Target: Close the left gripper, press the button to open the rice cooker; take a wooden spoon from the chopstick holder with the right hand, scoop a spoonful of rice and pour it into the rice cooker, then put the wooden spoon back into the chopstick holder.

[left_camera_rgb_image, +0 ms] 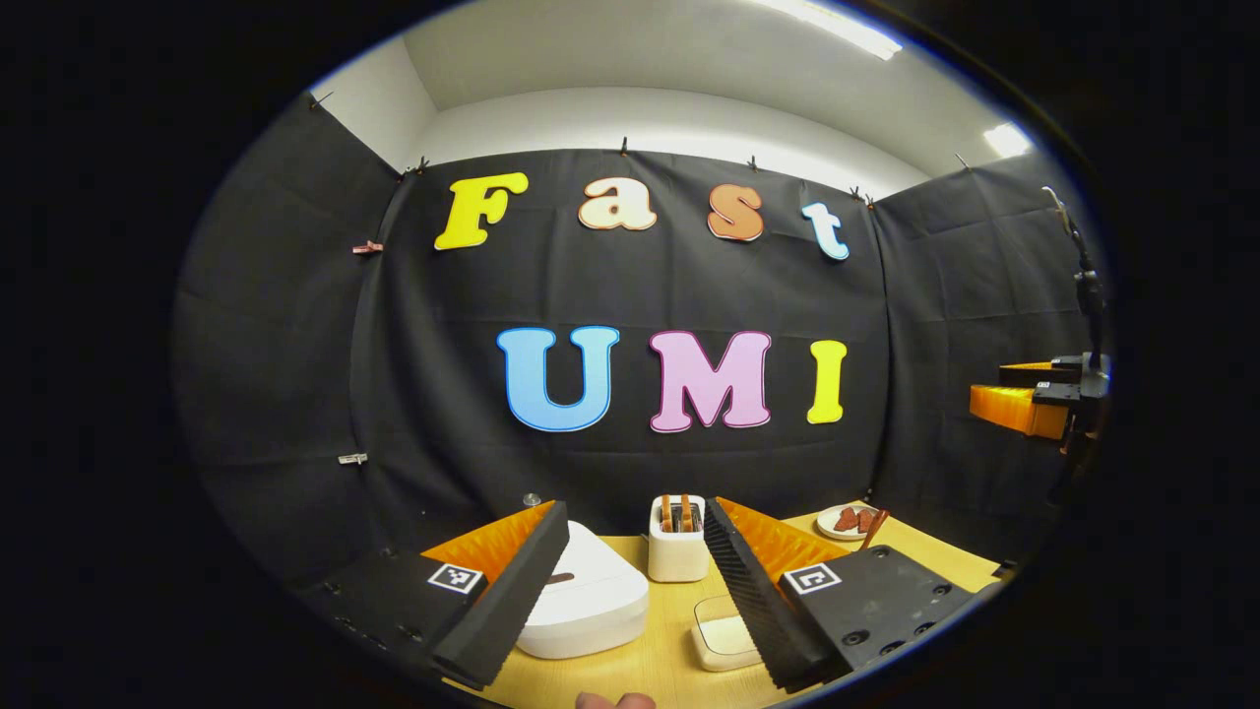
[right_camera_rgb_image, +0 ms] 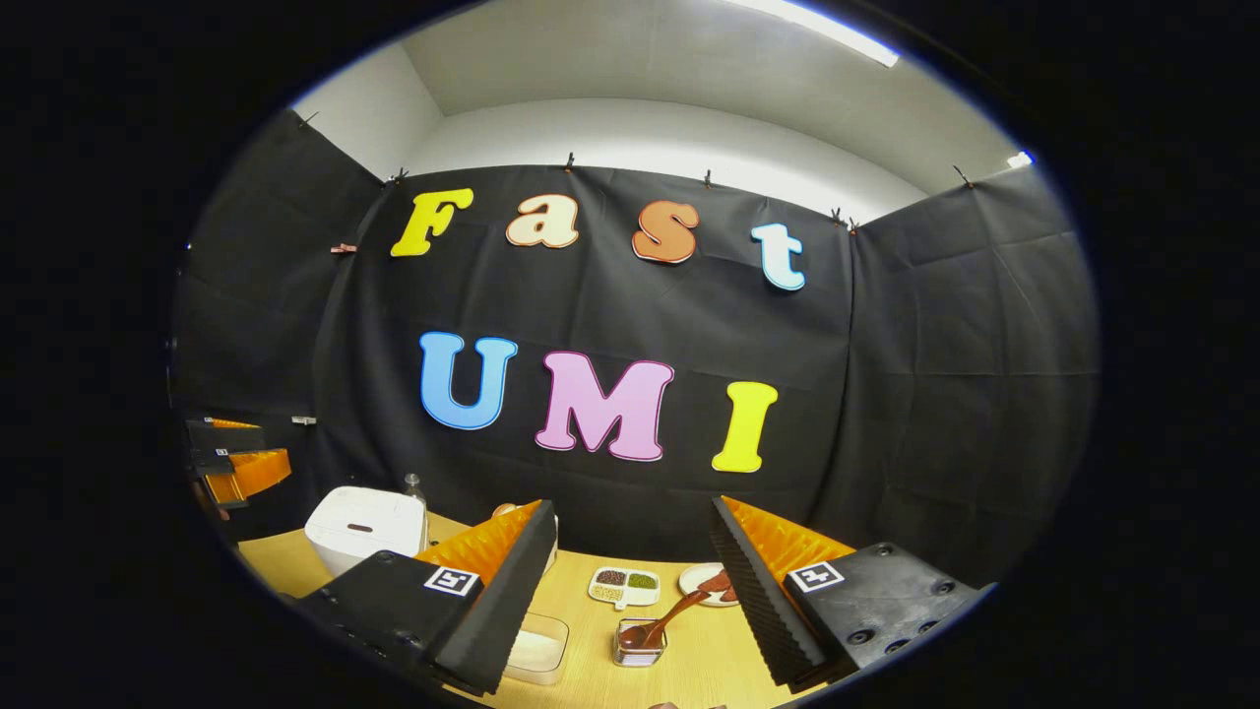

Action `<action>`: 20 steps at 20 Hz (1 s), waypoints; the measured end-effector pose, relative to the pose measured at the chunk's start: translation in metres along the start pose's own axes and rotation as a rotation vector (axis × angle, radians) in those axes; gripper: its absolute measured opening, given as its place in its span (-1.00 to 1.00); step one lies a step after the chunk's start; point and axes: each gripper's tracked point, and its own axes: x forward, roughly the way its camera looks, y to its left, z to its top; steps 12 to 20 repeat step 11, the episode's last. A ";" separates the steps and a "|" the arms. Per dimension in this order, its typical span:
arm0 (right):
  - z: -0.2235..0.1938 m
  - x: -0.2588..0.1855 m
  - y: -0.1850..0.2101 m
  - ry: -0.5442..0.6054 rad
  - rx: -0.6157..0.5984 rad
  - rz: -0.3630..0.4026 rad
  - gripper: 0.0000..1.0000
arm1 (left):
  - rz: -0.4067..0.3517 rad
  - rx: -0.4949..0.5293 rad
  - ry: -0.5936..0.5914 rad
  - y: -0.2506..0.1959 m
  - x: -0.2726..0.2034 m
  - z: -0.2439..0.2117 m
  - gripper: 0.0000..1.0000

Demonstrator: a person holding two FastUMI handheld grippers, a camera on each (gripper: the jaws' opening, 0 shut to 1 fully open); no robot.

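Two grippers: both with fingers spread, nothing between them, both raised above the wooden table (left_camera_rgb_image: 640, 660).
Left gripper (left_camera_rgb_image: 632, 591): aimed at the back wall; white rice cooker (left_camera_rgb_image: 583, 601), lid down, by its left finger.
Chopstick holder (left_camera_rgb_image: 677, 551): white, ahead between the fingers, wooden handles standing in it.
Rice container (left_camera_rgb_image: 721, 635): shallow, clear, by the right finger.
Right gripper (right_camera_rgb_image: 630, 601): over a small glass cup (right_camera_rgb_image: 640, 642) with a wooden spoon (right_camera_rgb_image: 669, 615) leaning in it.
Beyond: divided dish (right_camera_rgb_image: 624, 585) of beans; small plate (right_camera_rgb_image: 704, 583).

Left gripper (left_camera_rgb_image: 630, 591): black screwed mounts, square fiducial tags, ridged fingers (left_camera_rgb_image: 743, 581).
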 end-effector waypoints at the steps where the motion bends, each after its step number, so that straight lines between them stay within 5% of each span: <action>1: -0.003 0.000 0.000 0.007 -0.011 -0.007 0.95 | -0.003 -0.004 -0.001 0.000 0.001 -0.002 0.90; 8: -0.013 -0.001 0.019 0.022 -0.065 -0.059 0.96 | -0.078 -0.009 0.006 -0.004 0.016 -0.012 0.90; 20: -0.017 -0.003 0.028 0.018 -0.082 -0.039 0.95 | -0.072 0.005 0.007 -0.001 0.020 -0.012 0.90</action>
